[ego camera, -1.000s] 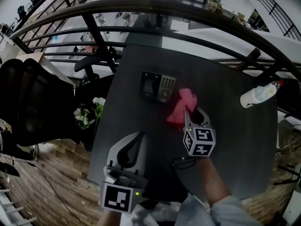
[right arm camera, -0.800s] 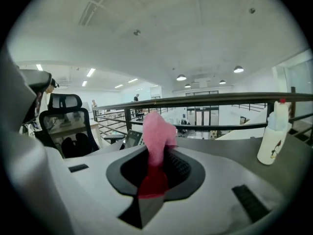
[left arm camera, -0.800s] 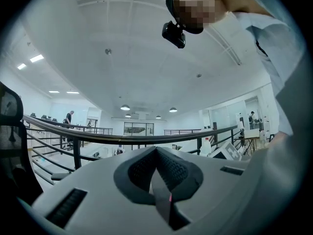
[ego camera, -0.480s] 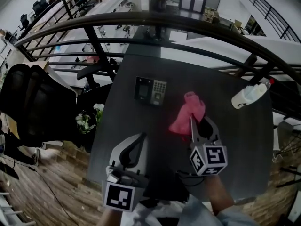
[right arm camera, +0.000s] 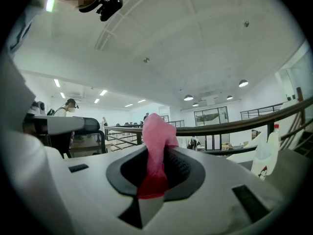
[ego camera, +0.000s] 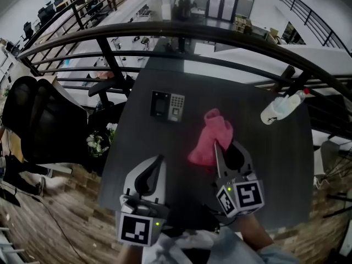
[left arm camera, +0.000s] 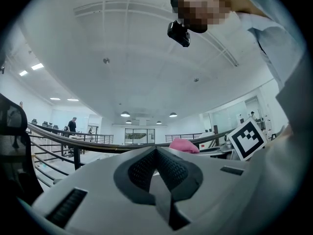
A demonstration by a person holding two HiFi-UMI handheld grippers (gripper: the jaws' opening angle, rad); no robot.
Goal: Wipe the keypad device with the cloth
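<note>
We see the keypad device [ego camera: 168, 105] lying flat on the far left part of the dark tabletop [ego camera: 275, 169]. It is apart from the pink cloth [ego camera: 208, 139], which is nearer to us and to its right. Our right tongs [ego camera: 223, 148] are clamped on the cloth's near end. Our left tongs [ego camera: 158, 161] are closed with nothing between them, at the tabletop's near left edge. A white spray bottle [ego camera: 280, 108] lies at the far right.

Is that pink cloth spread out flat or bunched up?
Bunched up: the pink cloth is pinched between the right tool's closed jaws and rises from them as a crumpled wad.
</note>
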